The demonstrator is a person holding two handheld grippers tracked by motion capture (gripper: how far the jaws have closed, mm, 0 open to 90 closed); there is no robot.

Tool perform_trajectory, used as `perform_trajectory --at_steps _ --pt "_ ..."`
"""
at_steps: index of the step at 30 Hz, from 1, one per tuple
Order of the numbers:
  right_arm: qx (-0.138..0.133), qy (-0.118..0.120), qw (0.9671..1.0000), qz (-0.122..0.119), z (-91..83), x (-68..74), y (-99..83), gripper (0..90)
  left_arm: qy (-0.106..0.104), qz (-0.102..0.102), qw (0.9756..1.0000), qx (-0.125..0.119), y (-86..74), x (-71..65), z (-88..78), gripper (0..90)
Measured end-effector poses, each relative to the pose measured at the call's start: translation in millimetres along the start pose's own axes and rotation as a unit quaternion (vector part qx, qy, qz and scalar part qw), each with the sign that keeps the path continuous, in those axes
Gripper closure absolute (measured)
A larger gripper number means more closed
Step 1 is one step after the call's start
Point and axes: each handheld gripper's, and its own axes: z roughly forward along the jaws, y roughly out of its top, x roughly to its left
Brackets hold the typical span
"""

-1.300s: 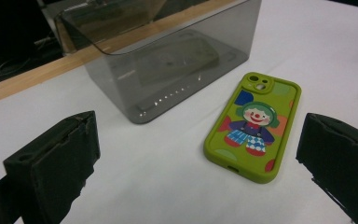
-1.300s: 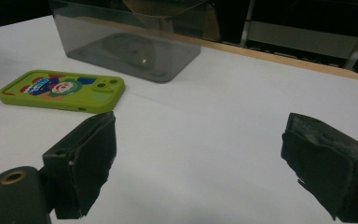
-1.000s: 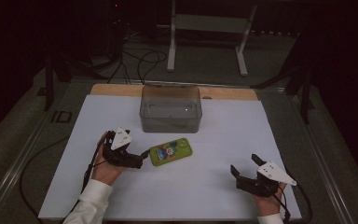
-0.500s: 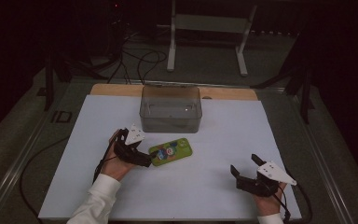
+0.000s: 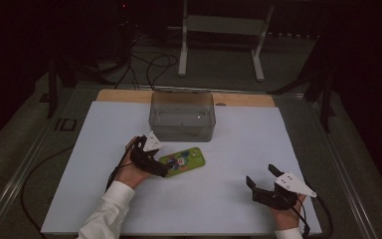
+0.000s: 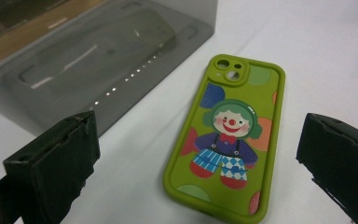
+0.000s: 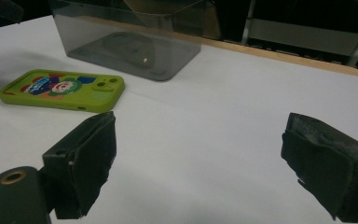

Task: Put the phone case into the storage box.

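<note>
A green phone case [image 5: 184, 160] with a cartoon clown on its back lies flat on the white table top [image 5: 238, 144], just in front of a clear grey plastic box [image 5: 181, 115]. My left gripper [image 5: 158, 167] is at the case's left end, open. In the left gripper view the case [image 6: 226, 140] lies between the two wide-apart jaws of that gripper [image 6: 200, 140], untouched, and the box [image 6: 88, 60] is behind to the left. My right gripper [image 5: 262, 176] rests open near the front right. In its own view this gripper [image 7: 200, 140] holds nothing, and the case [image 7: 63, 88] lies far off to the left.
The box [image 7: 130, 37] looks empty. A wooden strip [image 5: 243, 99] runs along the table's back edge. Beyond it, on the dark floor, stand the legs of a white stand [image 5: 219, 45] and loose cables [image 5: 144, 59].
My left gripper has moved right, up to the phone case, so its open jaws now flank the case's near end. The right gripper and the case have stayed put.
</note>
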Motion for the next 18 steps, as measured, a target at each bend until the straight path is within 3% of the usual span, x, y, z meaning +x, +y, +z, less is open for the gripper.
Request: perform_trajectory --at_steps 18 --pt "0.002 0.0 1.0 -0.001 -0.1 0.2 0.1 10.1 -0.036 0.011 0.9982 0.046 0.2 -0.3 29.7 0.0"
